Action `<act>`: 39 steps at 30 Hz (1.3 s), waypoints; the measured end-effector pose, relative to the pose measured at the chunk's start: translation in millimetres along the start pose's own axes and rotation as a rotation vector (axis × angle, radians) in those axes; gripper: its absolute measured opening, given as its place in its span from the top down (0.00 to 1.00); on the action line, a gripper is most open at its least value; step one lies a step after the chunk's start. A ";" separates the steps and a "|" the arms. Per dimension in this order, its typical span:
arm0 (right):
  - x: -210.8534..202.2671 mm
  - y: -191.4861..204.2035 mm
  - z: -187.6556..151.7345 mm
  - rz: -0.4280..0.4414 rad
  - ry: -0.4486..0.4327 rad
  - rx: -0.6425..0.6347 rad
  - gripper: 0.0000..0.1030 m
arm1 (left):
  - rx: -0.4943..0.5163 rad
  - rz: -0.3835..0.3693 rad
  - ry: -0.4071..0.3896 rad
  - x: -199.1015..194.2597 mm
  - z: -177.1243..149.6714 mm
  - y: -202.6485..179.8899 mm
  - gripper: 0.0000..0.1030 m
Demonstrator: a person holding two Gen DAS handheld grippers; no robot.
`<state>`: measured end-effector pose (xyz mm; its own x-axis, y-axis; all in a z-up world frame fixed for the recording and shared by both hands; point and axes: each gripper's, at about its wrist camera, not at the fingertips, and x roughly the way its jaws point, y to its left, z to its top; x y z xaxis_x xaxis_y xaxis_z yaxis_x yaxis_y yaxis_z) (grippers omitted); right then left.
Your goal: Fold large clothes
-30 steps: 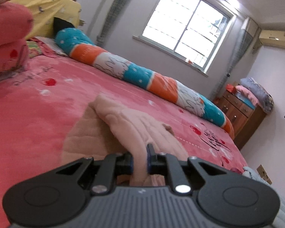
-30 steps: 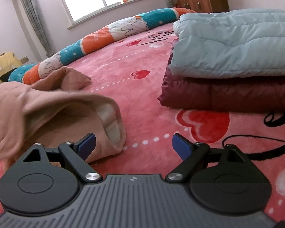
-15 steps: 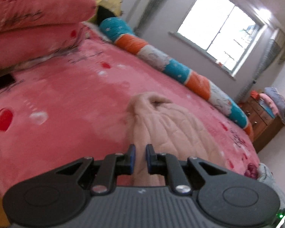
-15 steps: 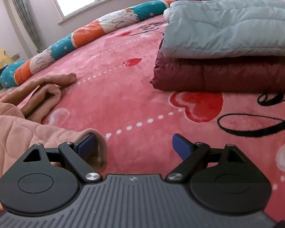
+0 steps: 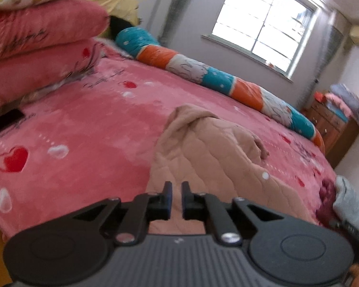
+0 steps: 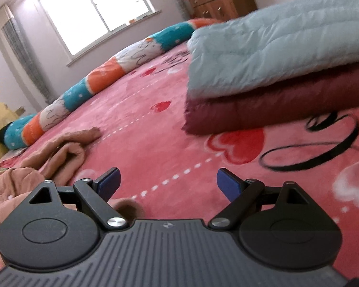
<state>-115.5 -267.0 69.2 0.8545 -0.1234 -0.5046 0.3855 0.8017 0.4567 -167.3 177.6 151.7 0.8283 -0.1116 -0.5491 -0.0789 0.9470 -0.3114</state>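
Peach quilted garment [image 5: 215,157], pinched by the closed left gripper [image 5: 174,201], may slip; right gripper [image 6: 167,181] gapes empty.

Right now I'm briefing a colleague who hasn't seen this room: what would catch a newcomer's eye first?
The pink heart-print bedspread fills both views. A rumpled peach quilted garment lies in its middle, its near edge pinched in the shut left gripper. A long teal, orange and white bolster lines the window side, and a pale blue quilt sits folded on a maroon one, beyond the open right gripper.
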 end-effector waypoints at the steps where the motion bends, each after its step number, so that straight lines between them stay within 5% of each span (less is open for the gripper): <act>1: 3.8 0.6 -0.6 0.023 0.016 0.006 0.00 | 0.014 -0.003 -0.002 0.8 -1.5 -4.9 0.82; 4: 18.4 3.6 -2.7 0.128 0.098 0.051 0.00 | 0.052 -0.012 -0.020 0.0 -8.7 -15.5 0.65; 10: 54.7 2.5 -14.5 0.246 0.262 0.177 0.00 | 0.074 -0.039 0.005 2.2 -19.8 -26.8 0.54; 17: 63.5 15.0 -24.9 0.352 0.306 0.246 0.00 | 0.071 -0.048 0.054 4.4 -32.3 -33.3 0.43; 19: 64.3 11.9 -25.1 0.391 0.314 0.301 0.17 | 0.073 -0.053 0.068 4.1 -35.3 -35.6 0.41; 21: 61.2 7.8 -24.1 0.425 0.313 0.353 0.45 | 0.077 -0.056 0.080 3.2 -36.7 -37.7 0.38; 22: 57.4 8.4 -22.6 0.427 0.306 0.354 0.48 | 0.078 -0.056 0.083 2.1 -37.5 -38.7 0.36; 27: 29.5 29.3 -15.1 0.446 0.252 0.227 0.63 | 0.069 -0.056 0.076 -4.7 -38.3 -40.5 0.34; 34: -34.9 76.2 -11.1 0.538 0.168 -0.006 0.68 | 0.054 -0.068 0.056 -15.3 -38.0 -44.7 0.33; 39: -87.2 111.7 -35.5 0.634 0.187 -0.206 0.69 | 0.050 -0.074 0.029 -25.7 -35.2 -46.9 0.30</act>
<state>-159.3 -146.0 138.2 0.8113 0.4939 -0.3128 -0.2582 0.7827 0.5662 -204.4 125.4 153.2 0.8146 -0.1900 -0.5480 0.0109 0.9497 -0.3131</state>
